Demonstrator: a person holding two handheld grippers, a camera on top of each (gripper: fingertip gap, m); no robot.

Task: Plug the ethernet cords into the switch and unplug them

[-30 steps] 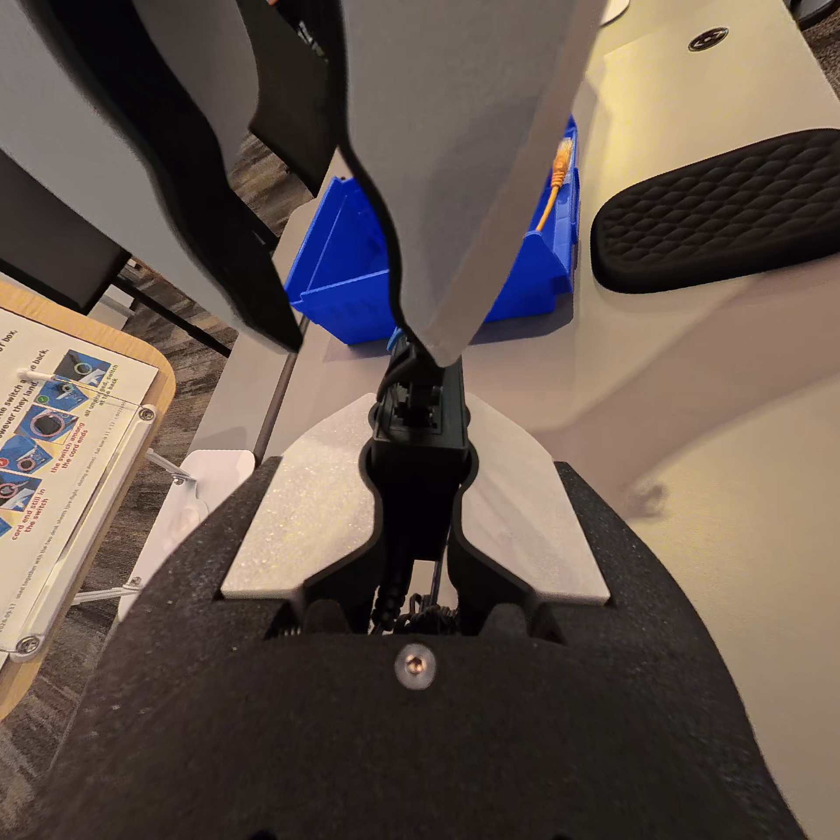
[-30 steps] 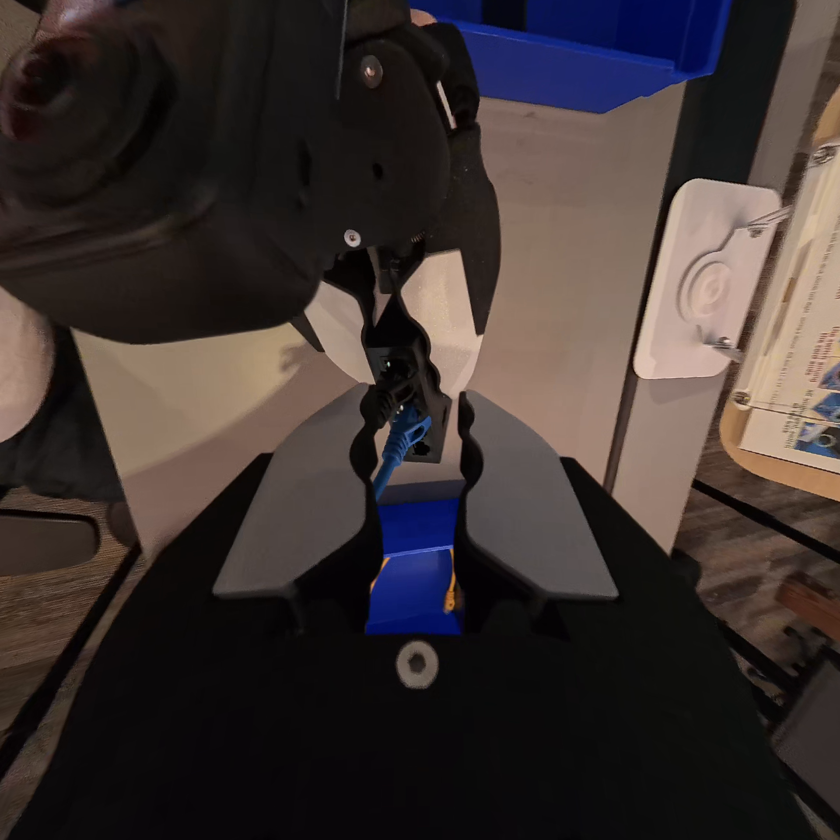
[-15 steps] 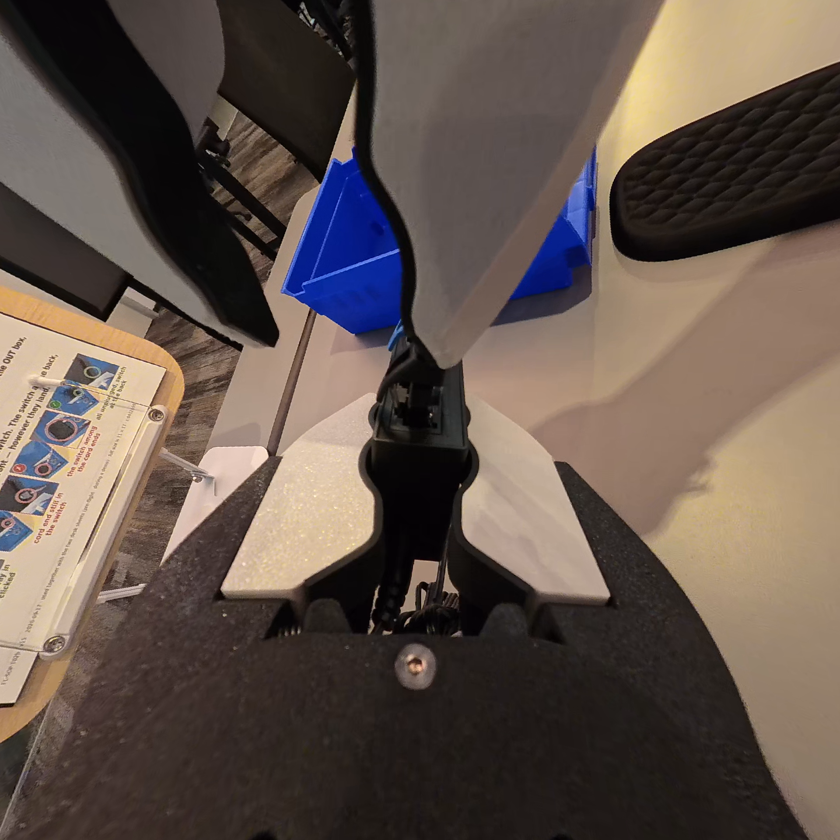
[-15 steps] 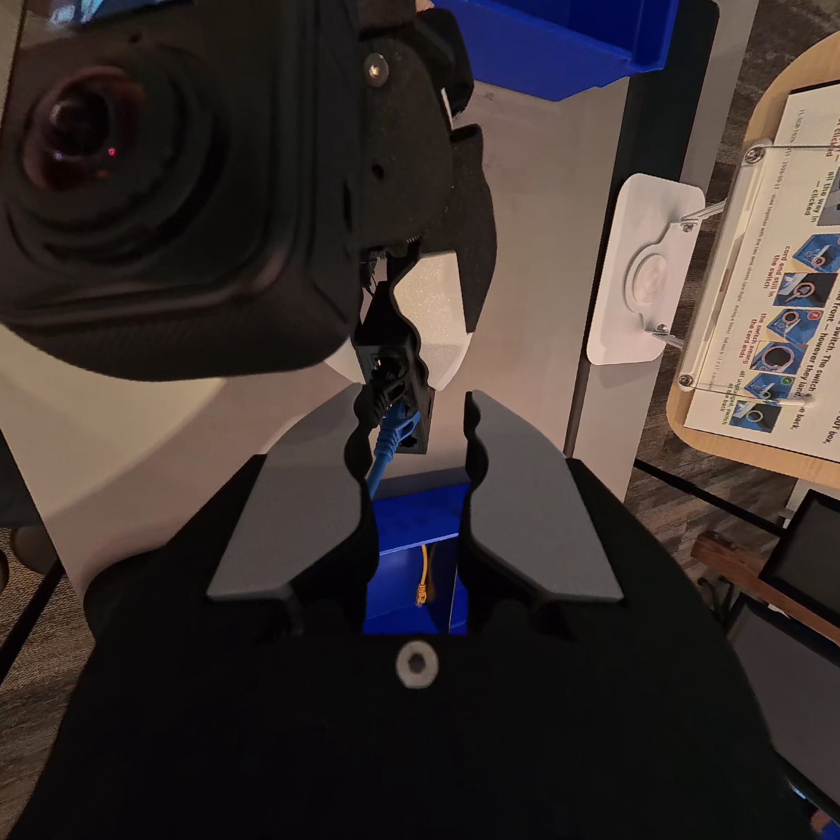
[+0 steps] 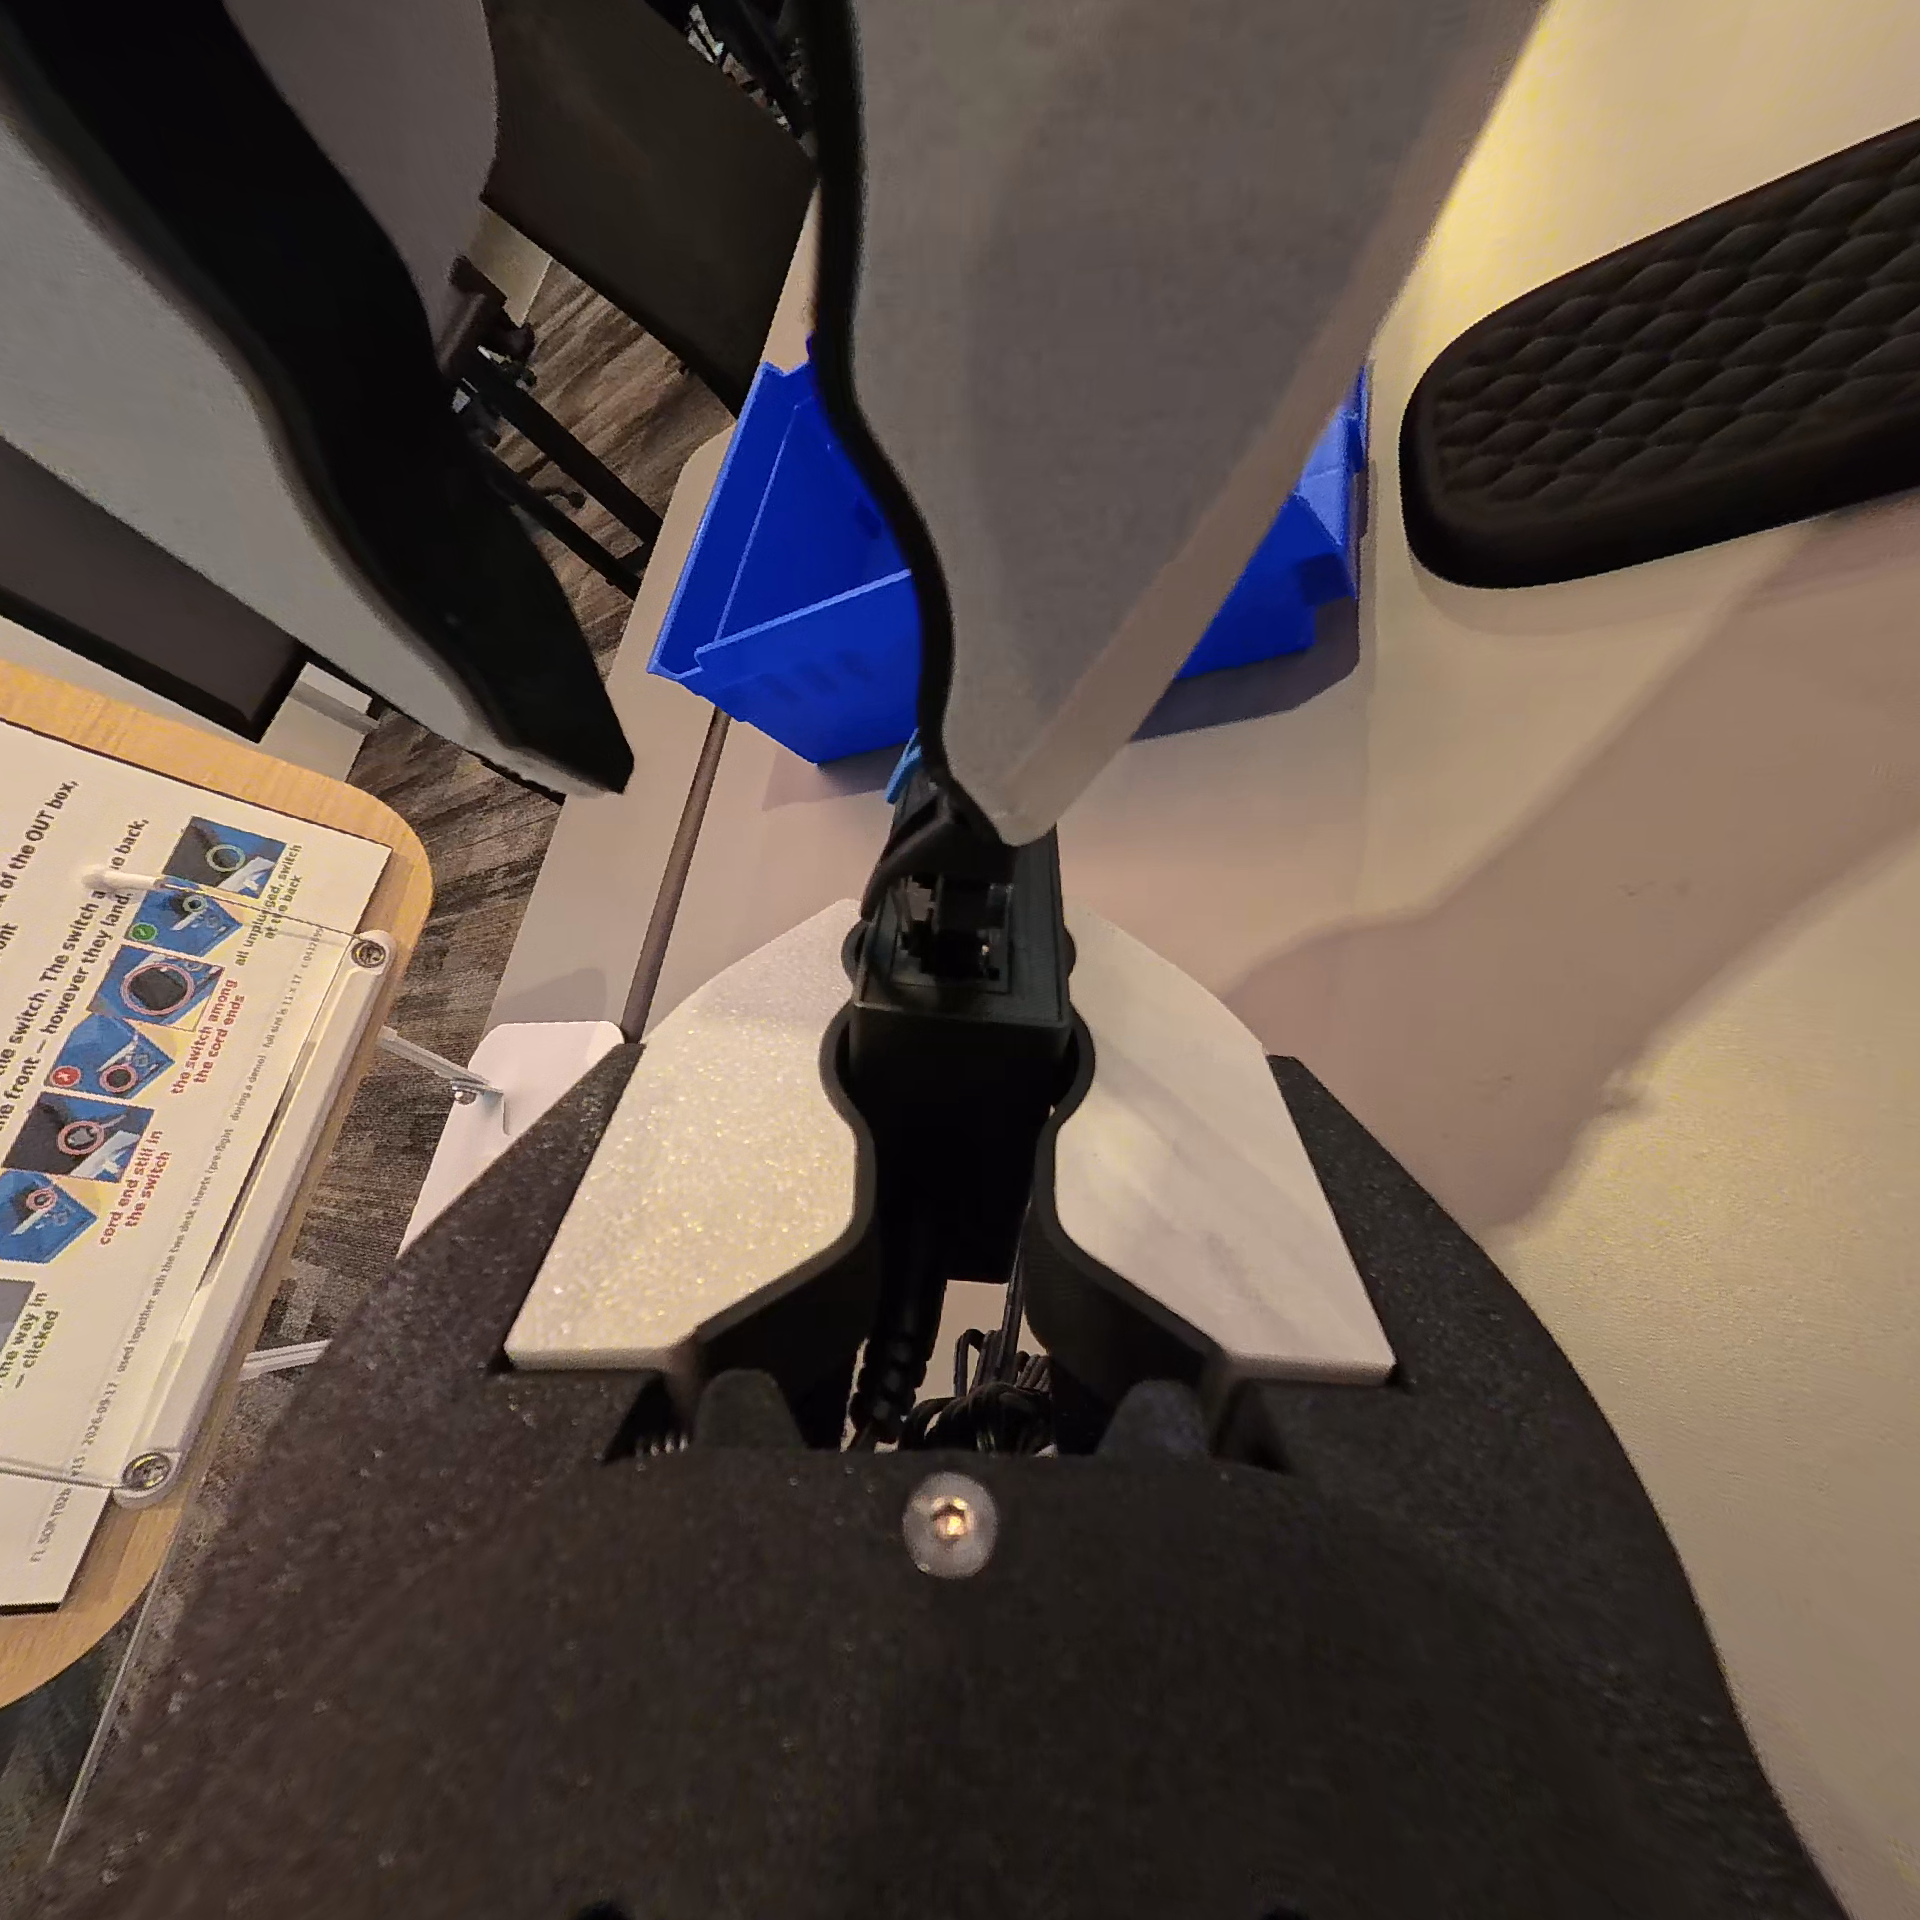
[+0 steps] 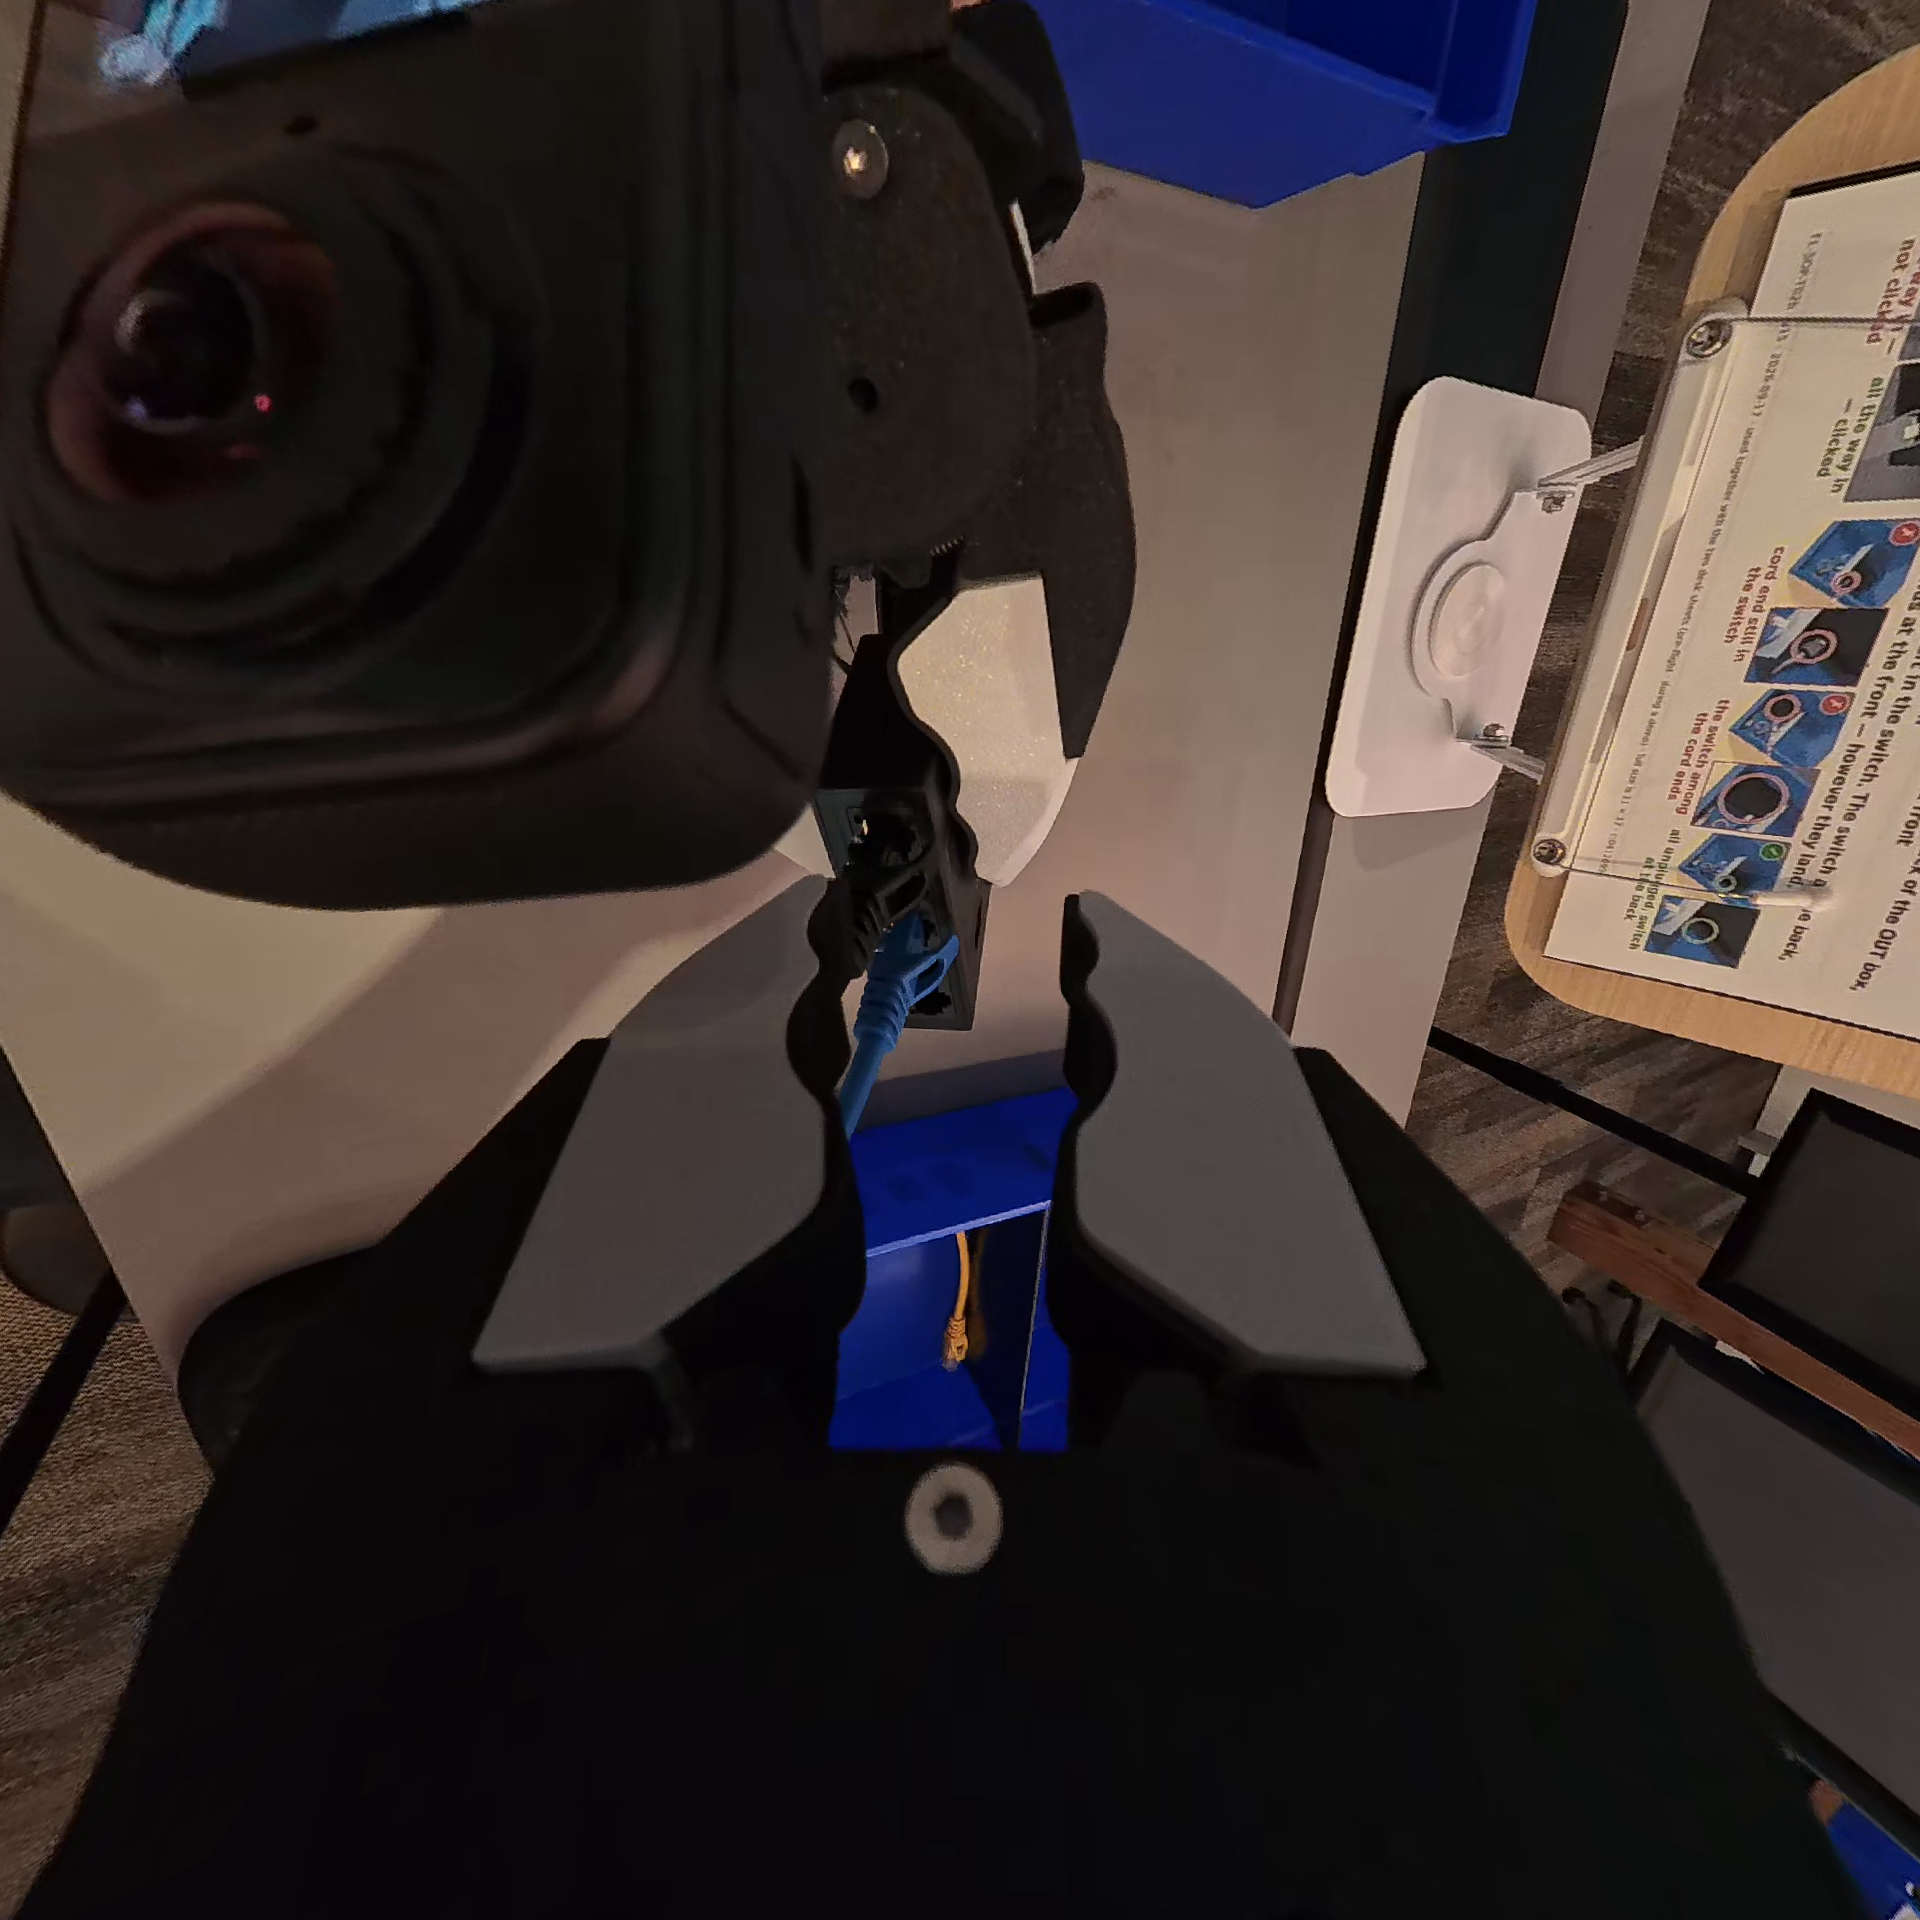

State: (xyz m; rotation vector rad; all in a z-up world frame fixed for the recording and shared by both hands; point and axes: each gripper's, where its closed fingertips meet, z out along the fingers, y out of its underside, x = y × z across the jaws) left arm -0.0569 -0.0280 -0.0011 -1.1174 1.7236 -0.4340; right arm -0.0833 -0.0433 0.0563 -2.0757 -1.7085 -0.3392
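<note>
My left gripper (image 5: 961,935) is shut on the black switch (image 5: 961,997) and holds it above the pale table (image 5: 1558,1039). In the right wrist view the switch (image 6: 914,862) hangs port side toward me, with a blue cord (image 6: 894,997) and a black cord (image 6: 857,914) plugged into it. My right gripper (image 6: 951,914) is open. Its fingers (image 6: 1226,1143) stand on either side of the switch's lower end and the blue plug, without pressing on them. In the left wrist view the right gripper's grey fingers (image 5: 1091,416) reach down from the top to the switch's far end.
A blue bin (image 5: 790,623) stands on the table behind the switch. It also shows below my right fingers (image 6: 956,1174), with an orange cord (image 6: 961,1320) inside. A black padded rest (image 5: 1683,416) lies at the right. An instruction sheet on a wooden stand (image 5: 156,1091) is off the table's edge.
My right gripper's jaws have spread a little wider around the blue plug. Both views have shifted slightly. The left gripper keeps its hold on the switch, and the blue cord stays plugged in.
</note>
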